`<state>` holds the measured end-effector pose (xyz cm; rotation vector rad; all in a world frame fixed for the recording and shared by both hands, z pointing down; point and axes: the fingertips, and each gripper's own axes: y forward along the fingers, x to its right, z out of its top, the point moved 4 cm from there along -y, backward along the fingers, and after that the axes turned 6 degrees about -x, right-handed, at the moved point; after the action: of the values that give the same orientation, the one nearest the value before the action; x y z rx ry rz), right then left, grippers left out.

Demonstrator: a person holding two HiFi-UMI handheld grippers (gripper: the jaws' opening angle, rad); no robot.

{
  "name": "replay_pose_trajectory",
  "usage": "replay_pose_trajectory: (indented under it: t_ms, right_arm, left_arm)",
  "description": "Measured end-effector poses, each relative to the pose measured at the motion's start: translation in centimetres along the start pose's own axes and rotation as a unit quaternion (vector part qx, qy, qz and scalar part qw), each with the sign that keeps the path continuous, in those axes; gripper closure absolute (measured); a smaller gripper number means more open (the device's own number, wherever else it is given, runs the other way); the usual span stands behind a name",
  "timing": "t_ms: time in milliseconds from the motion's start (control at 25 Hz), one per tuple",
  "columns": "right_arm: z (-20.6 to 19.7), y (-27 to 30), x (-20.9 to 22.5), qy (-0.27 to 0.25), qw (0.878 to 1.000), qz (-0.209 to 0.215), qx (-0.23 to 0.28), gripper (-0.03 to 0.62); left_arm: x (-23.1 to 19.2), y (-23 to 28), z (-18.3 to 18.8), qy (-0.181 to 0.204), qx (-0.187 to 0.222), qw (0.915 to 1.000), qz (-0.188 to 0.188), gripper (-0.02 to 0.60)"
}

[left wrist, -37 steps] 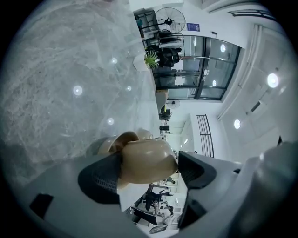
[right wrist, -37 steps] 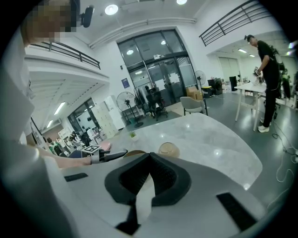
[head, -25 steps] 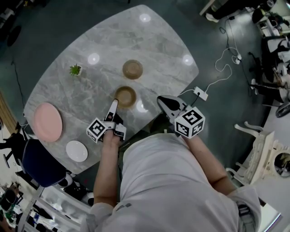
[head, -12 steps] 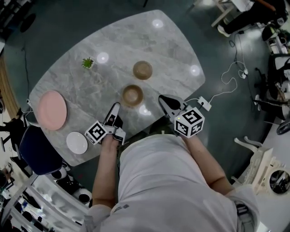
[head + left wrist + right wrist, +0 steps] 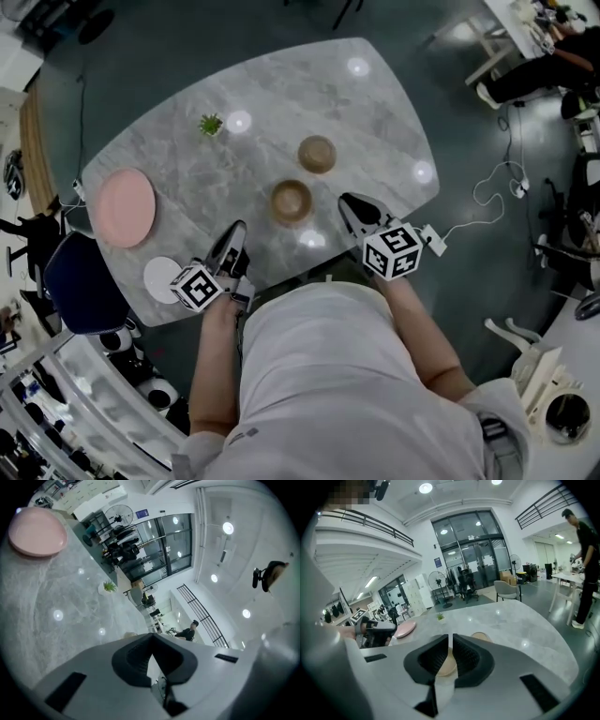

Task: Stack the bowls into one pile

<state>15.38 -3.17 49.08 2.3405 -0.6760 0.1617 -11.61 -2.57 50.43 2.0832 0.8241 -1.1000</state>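
No legible wording, number or brand found in any view.

Item 1: left marker cube (image 5: 198, 286). Its faces carry black-and-white square code patterns, with no letters or digits. One such face also shows at the left edge of the right gripper view (image 5: 359, 614).

Item 2: right marker cube (image 5: 393, 251). It has the same kind of coded squares. No characters can be read.

Item 3: blue sign (image 5: 142, 513) on the glass frontage of the hall, also seen in the right gripper view (image 5: 440, 562). Its content is too small to read.

Table (image 5: 375, 103) and dishes: no print seen.
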Motion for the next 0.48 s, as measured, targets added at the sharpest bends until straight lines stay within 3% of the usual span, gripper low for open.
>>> replay_pose_trajectory:
  t_ms: [280,480]
  right_arm:
    - [-0.5,2.3,2.3,-0.015,1.0,0.002,-0.021,0.509]
    - [-0.8,4.6,3.9,-0.041,0.998,0.014,-0.042,0.465]
  left_arm:
    - [2.3,-1.0,0.5,0.072,-0.006,0.9967,0.038,0.581]
    - [4.3,-1.5,1.0,0.096,0.016,0.9949,0.027,0.58]
